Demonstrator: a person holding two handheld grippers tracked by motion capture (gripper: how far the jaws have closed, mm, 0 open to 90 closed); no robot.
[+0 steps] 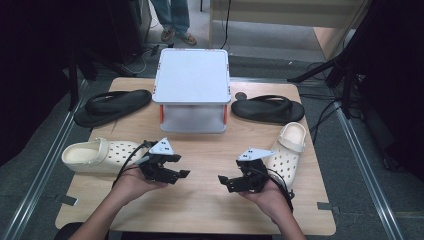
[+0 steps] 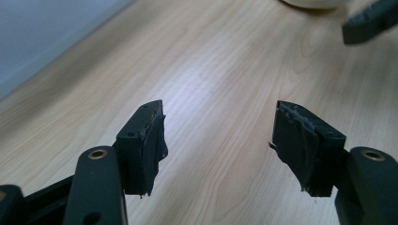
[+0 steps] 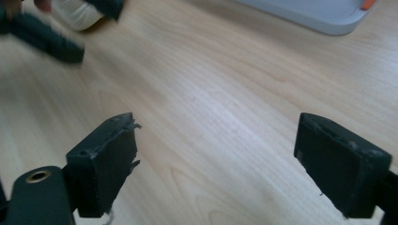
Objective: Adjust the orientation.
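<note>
A pale wood-grain table [image 1: 200, 200] with a smooth, matt laminate look. At its 12 o'clock edge stands a light grey plastic box [image 1: 192, 82], smooth and faintly satin. Two cream clogs [image 1: 97, 156] [image 1: 287, 150] at 9 and 3 o'clock look like soft matt foam with punched holes. Two black flip-flops [image 1: 112, 106] [image 1: 267, 108] at 10 and 2 o'clock look like dull rubber. The left gripper [image 2: 218, 140] and right gripper [image 3: 216, 159] are matt black plastic, with worn, frayed pads [image 2: 155, 140].
</note>
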